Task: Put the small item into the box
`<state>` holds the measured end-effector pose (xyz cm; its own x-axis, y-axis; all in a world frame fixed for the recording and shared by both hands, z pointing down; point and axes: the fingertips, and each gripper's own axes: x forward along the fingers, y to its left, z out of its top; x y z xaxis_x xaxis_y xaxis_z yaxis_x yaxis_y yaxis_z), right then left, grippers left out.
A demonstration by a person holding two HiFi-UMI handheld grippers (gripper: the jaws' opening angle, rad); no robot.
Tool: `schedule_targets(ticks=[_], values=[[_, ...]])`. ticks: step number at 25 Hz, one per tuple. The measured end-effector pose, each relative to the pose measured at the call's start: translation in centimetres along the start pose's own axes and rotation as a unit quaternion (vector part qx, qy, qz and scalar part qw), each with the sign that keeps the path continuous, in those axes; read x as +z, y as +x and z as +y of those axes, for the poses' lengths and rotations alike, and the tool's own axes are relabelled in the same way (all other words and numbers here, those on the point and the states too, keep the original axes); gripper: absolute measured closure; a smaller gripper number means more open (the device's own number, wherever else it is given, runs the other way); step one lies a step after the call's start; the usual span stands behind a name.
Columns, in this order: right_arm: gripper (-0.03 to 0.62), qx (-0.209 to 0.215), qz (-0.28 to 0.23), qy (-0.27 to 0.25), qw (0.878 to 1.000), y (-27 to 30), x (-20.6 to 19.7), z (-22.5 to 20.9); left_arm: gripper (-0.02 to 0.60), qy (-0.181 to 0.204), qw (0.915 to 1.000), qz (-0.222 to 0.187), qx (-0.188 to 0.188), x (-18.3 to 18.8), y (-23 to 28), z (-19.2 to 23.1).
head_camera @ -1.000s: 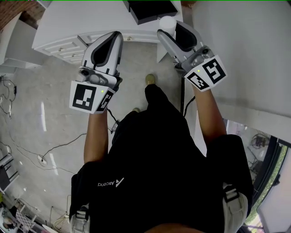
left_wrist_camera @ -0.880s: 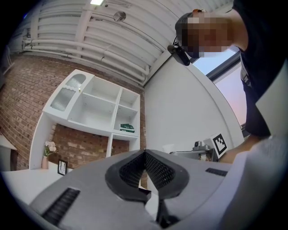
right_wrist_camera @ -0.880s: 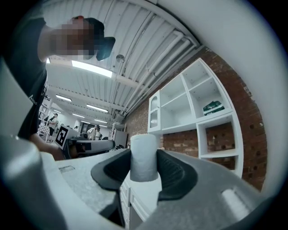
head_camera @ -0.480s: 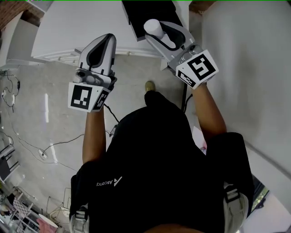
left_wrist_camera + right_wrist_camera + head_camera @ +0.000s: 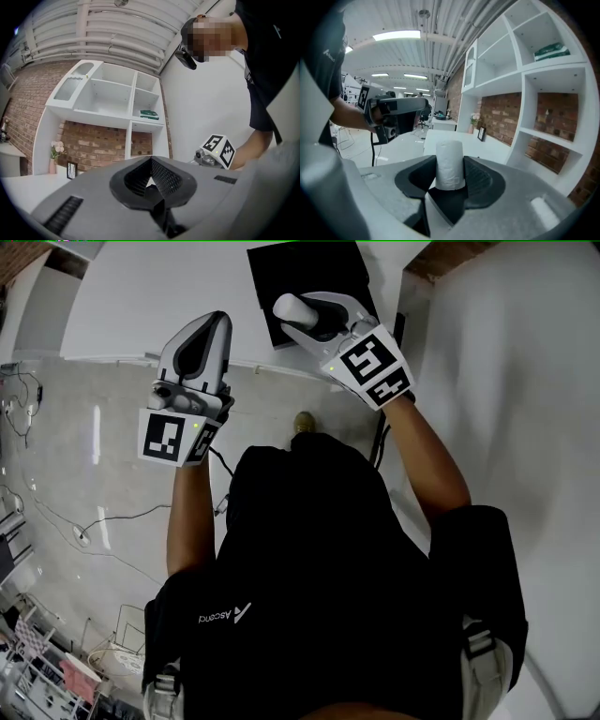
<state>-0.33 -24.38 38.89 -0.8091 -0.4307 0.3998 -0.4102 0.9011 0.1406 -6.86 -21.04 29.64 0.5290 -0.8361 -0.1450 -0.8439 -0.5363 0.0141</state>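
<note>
From above, the person's right gripper (image 5: 302, 320) was clamped on a small white roll (image 5: 291, 307). The roll hung over the near left corner of a black box (image 5: 314, 268). The box sat on a white table (image 5: 122, 306), close to its near edge and toward its right end. How high the roll hung above the box could not be judged from there.

The left gripper (image 5: 218, 320) reached just over the table's near edge, well apart from the box. Its jaws were drawn together at the tips with nothing between them. Below the table edge lay a grey floor (image 5: 94, 456) with loose cables (image 5: 112, 519).

The right gripper view showed what the head view could not: the roll stood upright between the two dark pads, pinched at its sides, its top rising clear of them. No box appeared in that view, only the tabletop beyond and the left gripper off to the left.

The left gripper view confirmed its own jaws were closed and empty. It also took in a white shelf unit (image 5: 112, 93) against a brick wall (image 5: 93, 143), which the head view missed. A green packet (image 5: 149, 114) lay in one right-hand compartment. Pale flowers (image 5: 56, 149) and a small frame (image 5: 71, 169) stood at the table's far edge.
</note>
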Motion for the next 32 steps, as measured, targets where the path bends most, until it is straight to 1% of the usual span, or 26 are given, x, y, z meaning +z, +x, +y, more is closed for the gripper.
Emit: schedule_targets(ticks=[5,10,14,21,24,27,30,32], values=[[0.416,0.026,0.066,-0.004,0.997,2.7,-2.2,-0.4,0.583,-0.008,0.9999,0.006,0.011,-0.9,0.5,1.3],[0.416,0.055,0.138,-0.011,0.989,5.1,-5.0,0.3,0.583,-0.014,0.9998,0.012,0.005,-2.0,0.7,2.2],[0.416,0.063,0.195,-0.015,0.979,6.7,-6.9,0.1,0.583,-0.029,0.9995,0.013,-0.005,-2.1,1.0,3.2],[0.416,0.075,0.278,-0.023,0.957,8.9,-9.9,0.1,0.583,-0.039,0.9989,0.015,-0.021,-2.3,1.2,4.6],[0.416,0.083,0.304,-0.028,0.949,9.7,-11.3,-0.1,0.583,-0.042,0.9987,0.017,-0.025,-2.9,1.2,4.9],[0.416,0.099,0.328,-0.027,0.939,10.5,-12.1,-0.2,0.583,-0.044,0.9986,0.017,-0.024,-3.0,1.2,5.5],[0.416,0.102,0.36,-0.032,0.927,10.8,-13.1,-0.5,0.583,-0.043,0.9987,0.016,-0.021,-2.9,1.0,6.2],[0.416,0.113,0.367,-0.031,0.923,11.2,-13.5,-0.2,0.583,-0.044,0.9987,0.018,-0.018,-3.1,0.9,6.6]])
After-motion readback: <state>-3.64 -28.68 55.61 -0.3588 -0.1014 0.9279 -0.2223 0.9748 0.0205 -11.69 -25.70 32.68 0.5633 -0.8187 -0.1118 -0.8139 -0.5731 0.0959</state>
